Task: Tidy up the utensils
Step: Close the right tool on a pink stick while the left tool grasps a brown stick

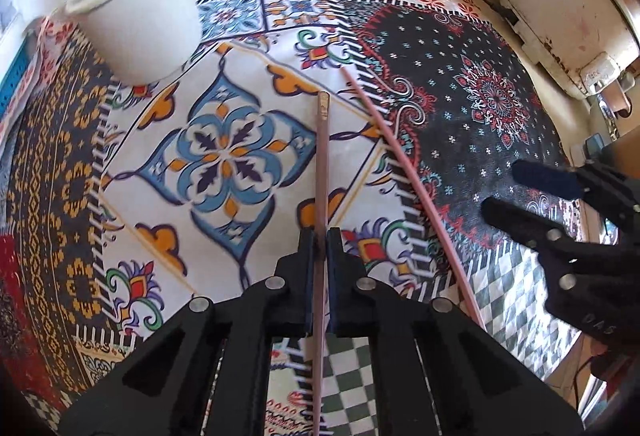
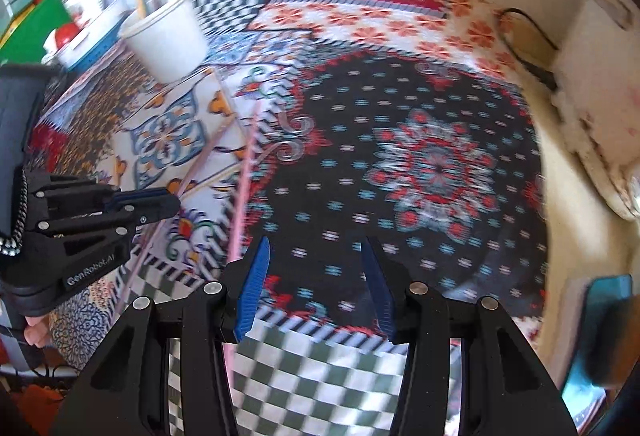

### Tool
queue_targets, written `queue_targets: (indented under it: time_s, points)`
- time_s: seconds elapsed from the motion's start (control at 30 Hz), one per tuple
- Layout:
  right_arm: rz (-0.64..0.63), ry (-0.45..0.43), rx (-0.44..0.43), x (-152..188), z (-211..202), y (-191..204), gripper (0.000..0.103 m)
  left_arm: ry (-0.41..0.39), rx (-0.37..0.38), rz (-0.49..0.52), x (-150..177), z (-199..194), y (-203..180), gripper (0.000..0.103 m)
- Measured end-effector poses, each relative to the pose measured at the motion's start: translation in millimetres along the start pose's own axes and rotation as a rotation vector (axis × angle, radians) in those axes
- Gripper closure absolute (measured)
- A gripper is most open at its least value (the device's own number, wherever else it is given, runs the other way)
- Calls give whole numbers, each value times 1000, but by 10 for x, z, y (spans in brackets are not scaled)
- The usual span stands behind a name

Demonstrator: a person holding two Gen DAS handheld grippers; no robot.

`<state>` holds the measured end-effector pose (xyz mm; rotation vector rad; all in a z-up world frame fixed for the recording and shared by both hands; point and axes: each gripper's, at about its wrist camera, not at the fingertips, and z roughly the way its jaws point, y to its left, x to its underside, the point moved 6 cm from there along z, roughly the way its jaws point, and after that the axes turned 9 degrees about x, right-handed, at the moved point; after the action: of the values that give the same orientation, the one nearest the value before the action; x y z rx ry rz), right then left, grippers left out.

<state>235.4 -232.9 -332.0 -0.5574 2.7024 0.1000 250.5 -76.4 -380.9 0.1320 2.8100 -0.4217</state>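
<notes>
Now pink chopstick [image 1: 322,164] pinched, left gripper [image 1: 320,236] fingers [image 1: 306,248]

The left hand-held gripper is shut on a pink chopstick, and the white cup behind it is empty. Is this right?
Not quite. The white cup is not empty: several sticks stand in it, as the left wrist view shows. The left hand-held gripper is indeed shut on a pink chopstick.

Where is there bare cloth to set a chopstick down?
Free: the dark mandala panel between the loose pink chopstick and the white appliance; the right gripper hangs open above it. Crowded: by the white cup and the left gripper.
</notes>
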Motion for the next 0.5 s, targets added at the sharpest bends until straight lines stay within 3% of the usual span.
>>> queue_targets:
  time_s: [0.17, 0.3, 0.5]
  points:
    - [-38, 34, -108, -38, 145, 286, 61, 21, 31, -51, 72, -61, 138, 97]
    - [-52, 51, -136, -81, 236, 390, 76, 25, 47, -72, 86, -70, 138, 97]
    - [-76, 40, -130, -142, 287, 458, 82, 34, 65, -71, -34, 4, 106, 97]
